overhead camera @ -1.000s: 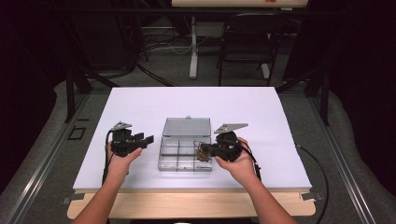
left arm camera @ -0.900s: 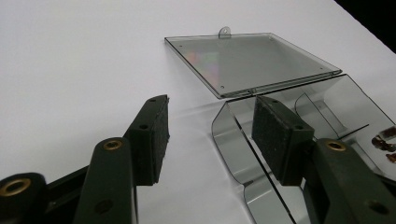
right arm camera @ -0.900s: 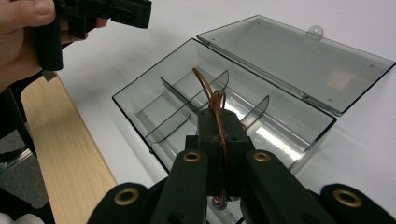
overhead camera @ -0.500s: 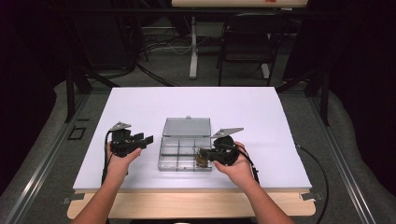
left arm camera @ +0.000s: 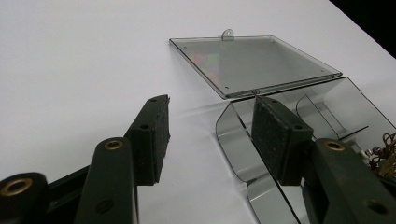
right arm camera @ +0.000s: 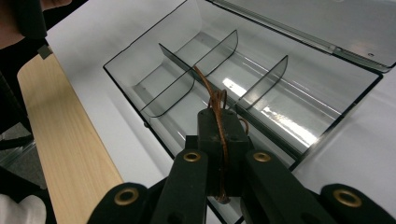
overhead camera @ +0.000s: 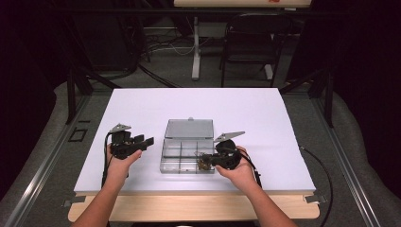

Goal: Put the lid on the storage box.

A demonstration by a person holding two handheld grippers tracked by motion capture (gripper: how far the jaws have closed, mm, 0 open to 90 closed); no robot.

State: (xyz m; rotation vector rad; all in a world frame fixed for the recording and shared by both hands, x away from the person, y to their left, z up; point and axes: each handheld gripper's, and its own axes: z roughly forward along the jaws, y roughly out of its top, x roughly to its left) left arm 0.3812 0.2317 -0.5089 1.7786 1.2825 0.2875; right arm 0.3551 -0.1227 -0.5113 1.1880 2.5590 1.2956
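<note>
Right gripper view: wire [right arm camera: 218, 100] between gripper [right arm camera: 221, 122] pads.

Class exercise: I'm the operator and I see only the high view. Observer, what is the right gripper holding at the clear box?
Observer: The right gripper is shut on thin coppery strands, above the box.
Operator: Is anything in the compartments?
Observer: Those seen from the right gripper view look bare; the one under the jaws is hidden.
Operator: And the left gripper?
Observer: The left gripper is open beside the box, gripping nothing.

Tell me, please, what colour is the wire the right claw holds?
Coppery brown wire; right gripper view shows it best.
</note>
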